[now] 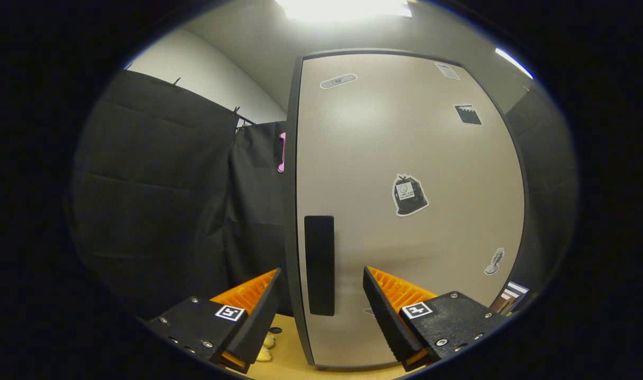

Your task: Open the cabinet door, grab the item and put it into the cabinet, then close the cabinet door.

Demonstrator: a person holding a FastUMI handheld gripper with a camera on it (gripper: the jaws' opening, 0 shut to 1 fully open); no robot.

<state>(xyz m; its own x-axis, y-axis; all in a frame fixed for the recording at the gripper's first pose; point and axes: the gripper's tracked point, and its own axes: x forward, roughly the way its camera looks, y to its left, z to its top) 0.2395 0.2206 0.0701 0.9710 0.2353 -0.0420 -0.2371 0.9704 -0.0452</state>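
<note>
I have the gripper [321, 295] facing the cabinet door [406, 211], which stands shut just ahead of me. My jaws are spread wide and hold nothing; the door's dark vertical handle [319, 264] sits in the gap between the fingers [261, 311], just beyond their tips. Stickers [409, 195] dot the door's pale face. Low beside the left finger, a small pale yellow item [266, 348] lies on the wooden desk [284, 359], mostly hidden.

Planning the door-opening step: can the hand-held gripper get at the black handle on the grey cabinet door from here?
Probably yes. The hand-held gripper is open, and the black vertical handle on the closed grey cabinet door sits between its fingers with nothing in front.
</note>
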